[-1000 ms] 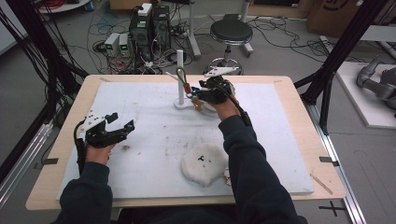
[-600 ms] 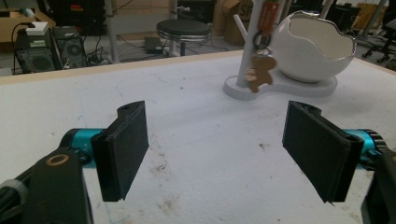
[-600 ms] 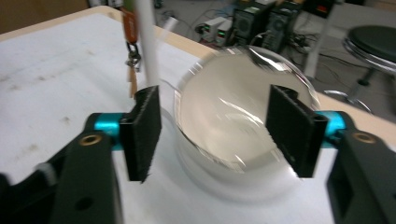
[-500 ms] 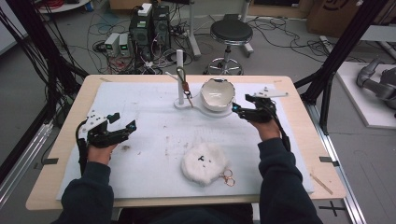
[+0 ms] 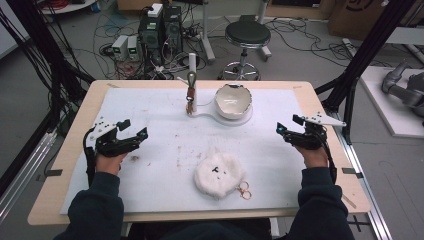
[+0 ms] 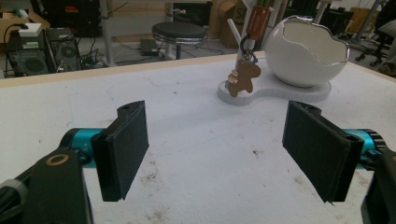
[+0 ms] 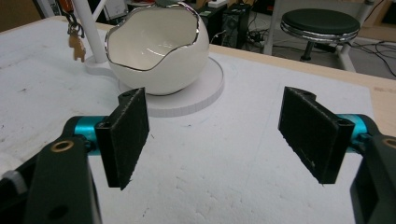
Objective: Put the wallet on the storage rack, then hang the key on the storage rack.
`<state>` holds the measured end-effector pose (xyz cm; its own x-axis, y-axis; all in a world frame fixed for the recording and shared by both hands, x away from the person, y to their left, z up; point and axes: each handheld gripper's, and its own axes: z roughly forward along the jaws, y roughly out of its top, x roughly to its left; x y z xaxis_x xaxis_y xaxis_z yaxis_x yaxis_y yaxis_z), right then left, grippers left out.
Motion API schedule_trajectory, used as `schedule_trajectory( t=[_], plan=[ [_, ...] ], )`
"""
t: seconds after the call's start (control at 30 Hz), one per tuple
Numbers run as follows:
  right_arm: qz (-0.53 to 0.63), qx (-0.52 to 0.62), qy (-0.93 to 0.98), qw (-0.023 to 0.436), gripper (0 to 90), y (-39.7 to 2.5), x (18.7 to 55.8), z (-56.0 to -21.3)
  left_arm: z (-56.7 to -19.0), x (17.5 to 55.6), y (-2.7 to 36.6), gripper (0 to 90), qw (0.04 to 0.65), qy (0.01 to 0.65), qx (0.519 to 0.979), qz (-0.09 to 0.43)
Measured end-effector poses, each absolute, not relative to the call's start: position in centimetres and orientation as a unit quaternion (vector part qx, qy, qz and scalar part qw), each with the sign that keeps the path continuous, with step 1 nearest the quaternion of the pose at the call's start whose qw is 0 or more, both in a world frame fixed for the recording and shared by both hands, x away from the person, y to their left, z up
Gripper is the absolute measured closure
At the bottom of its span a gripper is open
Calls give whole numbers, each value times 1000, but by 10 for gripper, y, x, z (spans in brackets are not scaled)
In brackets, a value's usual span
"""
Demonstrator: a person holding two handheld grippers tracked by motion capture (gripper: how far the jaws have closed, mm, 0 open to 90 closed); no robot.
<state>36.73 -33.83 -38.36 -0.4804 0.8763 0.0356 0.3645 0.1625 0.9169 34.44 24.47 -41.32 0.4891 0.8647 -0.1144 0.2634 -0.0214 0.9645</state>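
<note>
Both grippers gape wide, holding nothing: left gripper at eight o'clock, right gripper at three. The egg-shaped bowl sits at twelve on the stained white mat; a stool and cables lie beyond.

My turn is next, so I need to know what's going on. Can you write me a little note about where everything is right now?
Left hand-held gripper: open, holding nothing, over the mat's left side.
Right hand-held gripper: open, holding nothing, over the mat's right side.
Stand: at the back middle, with a small brown charm hanging on a ring and strap.
Egg-shaped bowl: sits on the stand's round base, looks empty.
Fluffy white keychain: lies at the front middle, its ring beside it.
Done: one charm hangs on the stand.
Left, probably: pick up the fluffy keychain and hang it up or put it in the bowl.
</note>
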Motion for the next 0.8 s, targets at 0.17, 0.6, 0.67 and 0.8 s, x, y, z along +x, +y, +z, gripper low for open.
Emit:
schedule_trajectory(
  t=[0.17, 0.6, 0.67, 0.8],
  plan=[
    [472, 444, 716, 258, 211, -341, 366, -388, -413, 347, 241, 224, 557, 421, 664, 267],
    [469, 443, 727, 234, 214, -339, 363, -393, -412, 348, 233, 224, 560, 411, 673, 255],
    [466, 434, 737, 224, 232, -336, 362, -394, -412, 348, 232, 224, 560, 410, 673, 255],
    [459, 423, 757, 191, 261, -325, 360, -399, -410, 346, 226, 224, 555, 402, 682, 253]
  ],
)
